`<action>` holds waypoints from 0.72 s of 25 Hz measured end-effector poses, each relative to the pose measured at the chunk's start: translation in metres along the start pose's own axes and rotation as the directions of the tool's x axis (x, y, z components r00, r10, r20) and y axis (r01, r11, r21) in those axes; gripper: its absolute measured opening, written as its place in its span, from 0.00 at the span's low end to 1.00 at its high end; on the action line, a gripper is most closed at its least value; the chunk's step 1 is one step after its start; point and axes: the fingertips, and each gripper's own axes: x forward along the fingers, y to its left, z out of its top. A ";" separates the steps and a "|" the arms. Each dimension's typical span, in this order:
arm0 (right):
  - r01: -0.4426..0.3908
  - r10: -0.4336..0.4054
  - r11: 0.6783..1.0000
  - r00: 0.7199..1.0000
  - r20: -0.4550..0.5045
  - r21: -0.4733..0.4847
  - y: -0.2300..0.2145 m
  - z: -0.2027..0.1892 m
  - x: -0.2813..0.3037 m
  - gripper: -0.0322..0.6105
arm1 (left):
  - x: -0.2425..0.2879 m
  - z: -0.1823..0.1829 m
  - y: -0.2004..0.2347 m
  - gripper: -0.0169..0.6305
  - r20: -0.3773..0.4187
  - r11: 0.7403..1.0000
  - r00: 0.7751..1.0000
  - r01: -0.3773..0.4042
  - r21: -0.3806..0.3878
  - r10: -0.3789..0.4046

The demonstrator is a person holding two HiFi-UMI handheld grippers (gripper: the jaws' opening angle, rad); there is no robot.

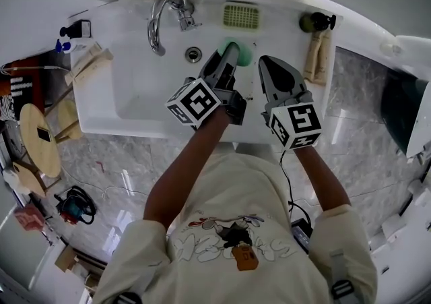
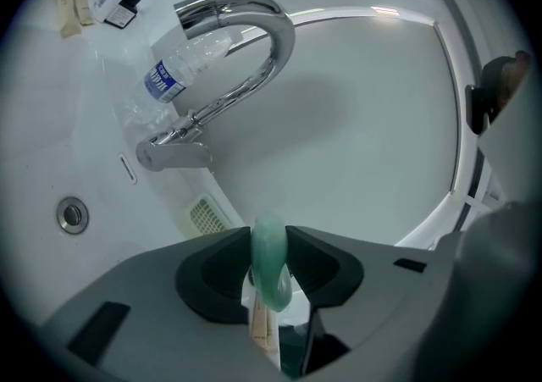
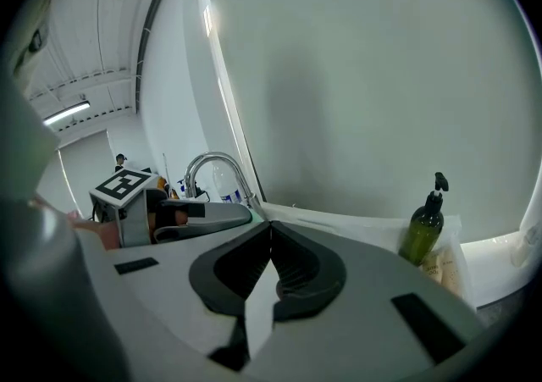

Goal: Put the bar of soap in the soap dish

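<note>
The left hand-held gripper [image 1: 227, 58] is clenched on the green bar of soap [image 2: 271, 263], which stands on its edge between the jaws, over the back part of the white sink [image 1: 138, 90]. The soap is near the slotted soap dish [image 1: 241, 16] on the ledge. The right hand-held gripper [image 3: 269, 233] is just beside the left one, its jaws pressed together with nothing between them.

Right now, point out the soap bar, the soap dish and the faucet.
soap bar [image 2: 271, 266]: left gripper view, its edge between the jaws.
soap dish [image 1: 241, 15]: head view, its slotted top.
faucet [image 2: 246, 6]: left gripper view, the spout's curve.
</note>
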 end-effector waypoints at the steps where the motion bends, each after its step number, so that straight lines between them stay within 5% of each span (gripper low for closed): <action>1: 0.003 -0.003 1.000 1.000 -0.001 -0.002 -0.001 0.000 0.003 0.06 | 0.002 0.000 0.001 0.24 0.006 1.000 1.000 -0.002 -0.013 0.002; 18: 0.060 -0.060 0.998 0.998 -0.017 0.013 -0.024 -0.008 0.039 0.06 | 0.026 0.010 0.024 0.24 0.079 0.995 0.996 -0.035 -0.092 0.042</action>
